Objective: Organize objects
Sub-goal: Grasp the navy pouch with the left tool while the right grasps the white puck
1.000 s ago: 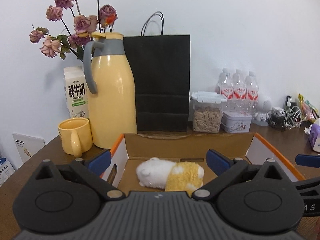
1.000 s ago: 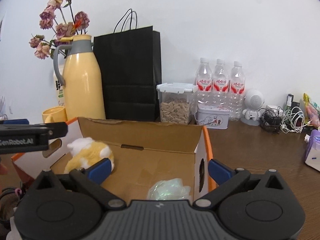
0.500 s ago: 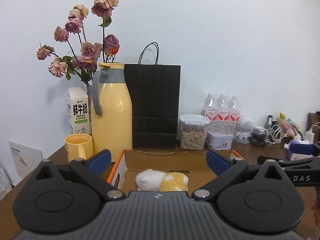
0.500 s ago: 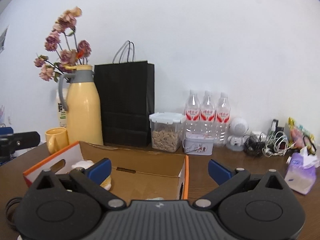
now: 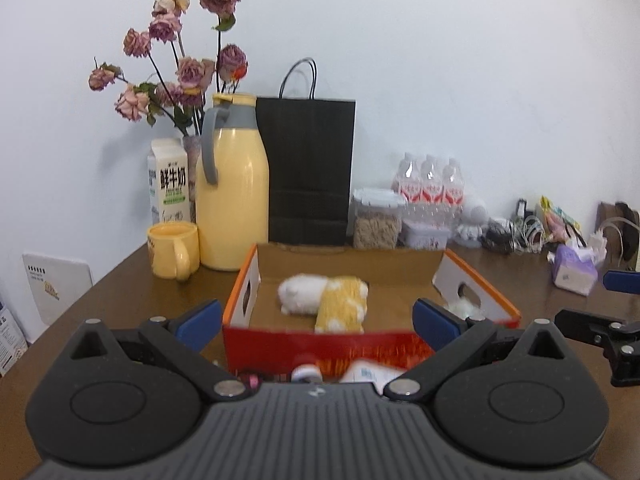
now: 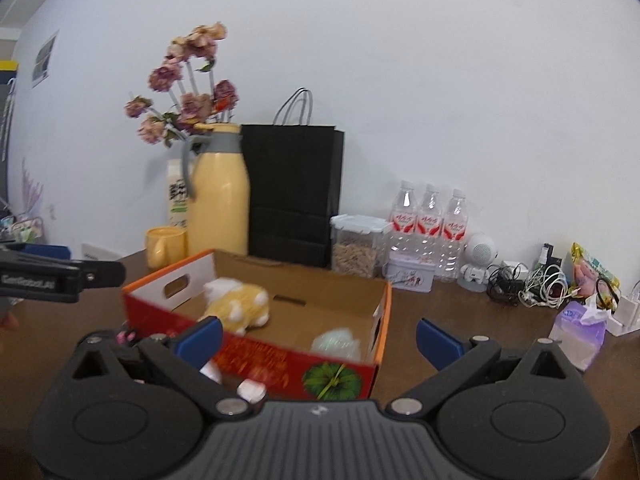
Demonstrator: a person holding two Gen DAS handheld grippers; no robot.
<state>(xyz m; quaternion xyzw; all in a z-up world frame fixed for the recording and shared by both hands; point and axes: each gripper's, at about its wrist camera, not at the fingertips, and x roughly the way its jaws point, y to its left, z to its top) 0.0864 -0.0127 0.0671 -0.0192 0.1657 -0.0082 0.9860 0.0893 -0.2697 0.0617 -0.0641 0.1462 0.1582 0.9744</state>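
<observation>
Cardboard, orange-edged with a red printed front: that's the box (image 5: 372, 344) everything seems to be going into, sitting mid-table on the brown wood (image 5: 132, 296). The plush hamster (image 5: 324, 298) already lies inside toward the left wall, and a crinkly pale-green bundle (image 6: 336, 342) sits in the near right corner. Both grippers hang back on the near side of the box, left gripper (image 5: 316, 318) and right gripper (image 6: 318, 334), each with its blue pads spread wide and nothing between them.

The leftovers look like a few small items on the table right against the box's front wall (image 5: 340, 374), maybe a little bottle and a packet, but they're blurry and half hidden by the gripper body, so don't quote me.

My worry is that the stuff is tucked so tight to the wall that a finger coming down clips the cardboard and shoves the whole box back toward the yellow thermos (image 5: 232, 196) and mug (image 5: 174, 250). Small round things also roll away from a pinch.
</observation>
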